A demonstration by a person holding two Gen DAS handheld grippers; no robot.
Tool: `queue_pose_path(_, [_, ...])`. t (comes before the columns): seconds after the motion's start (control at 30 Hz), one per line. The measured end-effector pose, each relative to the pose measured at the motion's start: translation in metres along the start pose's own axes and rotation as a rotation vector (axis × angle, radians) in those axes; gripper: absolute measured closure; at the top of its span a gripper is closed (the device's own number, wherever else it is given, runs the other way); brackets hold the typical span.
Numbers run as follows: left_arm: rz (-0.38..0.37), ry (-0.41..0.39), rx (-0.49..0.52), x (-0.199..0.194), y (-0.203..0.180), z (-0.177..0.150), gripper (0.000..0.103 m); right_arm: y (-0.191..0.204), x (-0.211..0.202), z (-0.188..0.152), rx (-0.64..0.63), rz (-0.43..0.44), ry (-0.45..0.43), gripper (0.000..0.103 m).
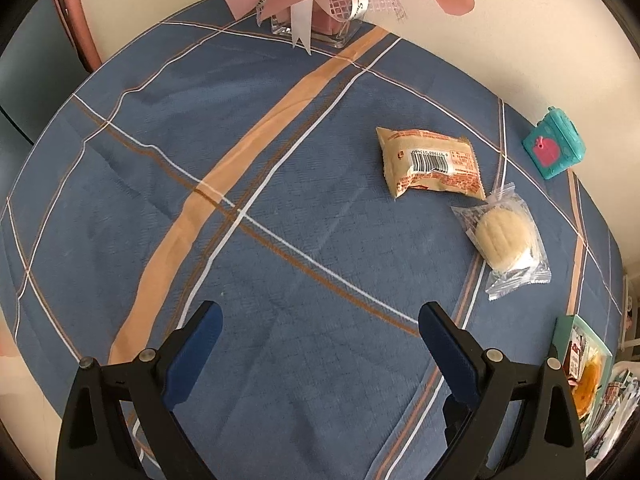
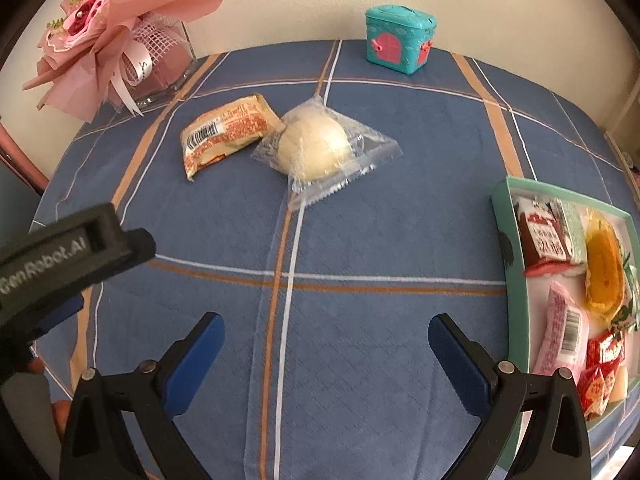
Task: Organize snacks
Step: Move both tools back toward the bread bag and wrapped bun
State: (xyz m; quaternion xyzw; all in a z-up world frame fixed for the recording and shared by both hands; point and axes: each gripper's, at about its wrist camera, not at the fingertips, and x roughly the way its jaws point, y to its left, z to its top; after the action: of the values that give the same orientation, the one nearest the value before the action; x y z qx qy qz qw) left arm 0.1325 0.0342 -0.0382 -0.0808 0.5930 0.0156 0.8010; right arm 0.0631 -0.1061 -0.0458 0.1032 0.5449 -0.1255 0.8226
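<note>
Both grippers, left [image 1: 320, 332] and right [image 2: 326, 340], above the worktop [image 2: 360, 240], jaws wide open, empty. Ahead, well beyond them: bun [image 2: 314, 146] touching packet [image 2: 228, 134]. At right: tray [image 2: 505, 200] with snacks.

The left tool [image 1: 318, 322] hangs above the bench [image 1: 280, 208] with its blue-padded fingers [image 1: 196, 354] spread wide and nothing between them. To the right lie a tan snack packet [image 1: 432, 164], barcode up, and just beside it a round pale bun in a clear wrapper [image 1: 506, 240]. A teal toy box [image 1: 554, 142] stands at the far right edge. A green tray [image 1: 560, 332] of snacks shows at lower right. A pink bouquet in a glass vase [image 1: 316, 28] stands at the far side.
</note>
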Motion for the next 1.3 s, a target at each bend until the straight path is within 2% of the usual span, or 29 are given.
queue_pose_path(0.43, [-0.009,0.001,0.016,0.026,-0.018,0.019,0.004,-0.008,0.024,0.023,0.011,-0.018,-0.011,0.000])
queue_pose_path(0.8, [-0.017,-0.065,-0.022,0.034,-0.007,0.047,0.004,-0.008,0.042,0.041,0.013,-0.007,-0.023,0.000])
queue_pose_path(0.97, [-0.034,-0.079,-0.047,0.041,-0.002,0.055,0.005,-0.006,0.050,0.050,0.016,0.023,-0.026,0.000])
queue_pose_path(1.3, [-0.099,-0.130,0.044,0.045,-0.025,0.069,0.004,-0.037,0.046,0.076,0.110,0.054,-0.100,0.000])
